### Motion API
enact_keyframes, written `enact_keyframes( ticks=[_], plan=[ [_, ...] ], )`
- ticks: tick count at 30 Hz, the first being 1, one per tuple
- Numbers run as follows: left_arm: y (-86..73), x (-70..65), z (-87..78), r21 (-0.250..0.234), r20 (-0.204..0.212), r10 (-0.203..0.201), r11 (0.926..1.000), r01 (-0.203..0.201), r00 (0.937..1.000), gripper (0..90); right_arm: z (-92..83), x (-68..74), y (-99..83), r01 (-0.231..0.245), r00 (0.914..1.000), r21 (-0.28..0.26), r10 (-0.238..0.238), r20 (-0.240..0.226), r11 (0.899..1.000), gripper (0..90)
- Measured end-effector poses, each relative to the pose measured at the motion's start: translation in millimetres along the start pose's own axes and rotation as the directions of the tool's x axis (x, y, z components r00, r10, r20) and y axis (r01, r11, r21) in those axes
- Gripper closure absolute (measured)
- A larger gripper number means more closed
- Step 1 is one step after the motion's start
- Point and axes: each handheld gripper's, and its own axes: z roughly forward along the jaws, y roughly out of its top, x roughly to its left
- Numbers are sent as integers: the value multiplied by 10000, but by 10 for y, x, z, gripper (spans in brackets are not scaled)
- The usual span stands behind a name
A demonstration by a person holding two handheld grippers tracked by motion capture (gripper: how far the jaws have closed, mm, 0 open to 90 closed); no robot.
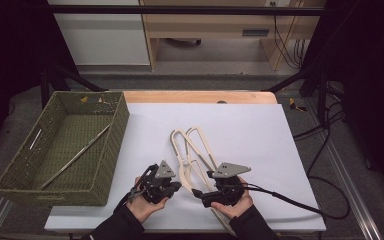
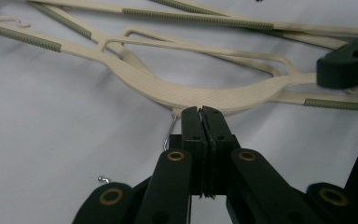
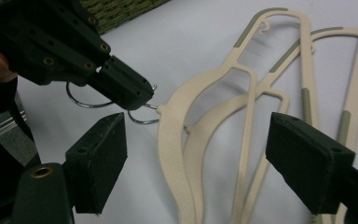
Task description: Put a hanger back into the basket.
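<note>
Hangers [image 1: 187,150], 2 cream plastic, overlapping on white sheet [image 1: 260,130] beside wicker basket [image 1: 10,172]: left gripper [image 2: 200,112] clamped on upper hanger's wire hook [image 3: 142,117], right gripper [image 3: 196,154] wide, empty, straddling both necks; separating step; next likely closing on 1 neck.

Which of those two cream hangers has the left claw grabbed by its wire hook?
The upper hanger: the left gripper is shut on its metal hook. The lower hanger beneath it is untouched, its own hook free.
</note>
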Motion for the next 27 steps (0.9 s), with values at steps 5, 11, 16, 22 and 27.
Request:
enact_keyframes(
  ticks=[5, 11, 16, 22, 27],
  plan=[
    [102, -28, -28, 6, -48, 63, 10000, -63, 10000, 884, 68, 33, -15, 319, 9995, 328, -318, -36, 9990, 273],
    [123, -46, -49, -64, -26, 2, 10000, -2, 10000, 884, 174, 113, -34, 873, 9961, 840, -882, 70, 9926, 389],
    [130, -40, -56, -1, -14, 41, 10000, -41, 10000, 884, 234, 111, -64, 1121, 9936, 1179, -1133, 40, 9867, 542],
    [126, -53, -54, -51, 20, 53, 10000, -53, 10000, 884, 268, 140, -75, 1515, 9879, 1523, -1550, 109, 9766, 648],
    [122, -57, -72, -197, 50, 52, 9998, -51, 10000, 883, 290, 165, -79, 1890, 9798, 1684, -1971, 330, 9674, 731]
  ],
)
